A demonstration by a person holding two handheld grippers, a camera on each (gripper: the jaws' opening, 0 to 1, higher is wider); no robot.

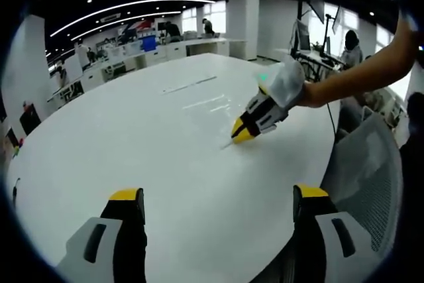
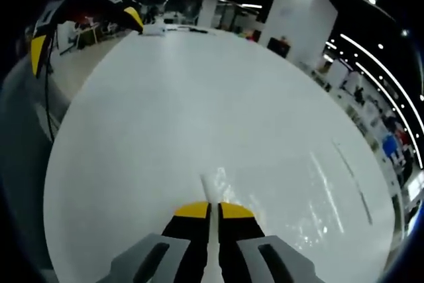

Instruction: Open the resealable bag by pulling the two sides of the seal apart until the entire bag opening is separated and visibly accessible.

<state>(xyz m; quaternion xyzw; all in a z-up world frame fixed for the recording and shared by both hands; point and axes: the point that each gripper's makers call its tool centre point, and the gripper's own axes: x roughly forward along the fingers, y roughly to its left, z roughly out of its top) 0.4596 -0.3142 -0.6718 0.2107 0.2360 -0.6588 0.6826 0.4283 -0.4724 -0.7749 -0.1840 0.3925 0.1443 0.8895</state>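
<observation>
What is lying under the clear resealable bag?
The white table lies under the bag, and shows through the clear plastic. The right tongs are shut on the bag's edge and cover that part. Nothing else can be made out beneath.

The clear resealable bag [image 2: 278,197] lies flat on the white desk [image 2: 165,130], glossy and nearly see-through, one edge strip pinched in the right claw [image 2: 213,211].

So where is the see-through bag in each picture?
Left gripper view: the bag lies flat on the white table, middle right, its near corner pinched by the right gripper.
Right gripper view: its edge sticks up low in the middle, between the shut jaws; the rest spreads right.
Shared landmark: the round white table.
</observation>
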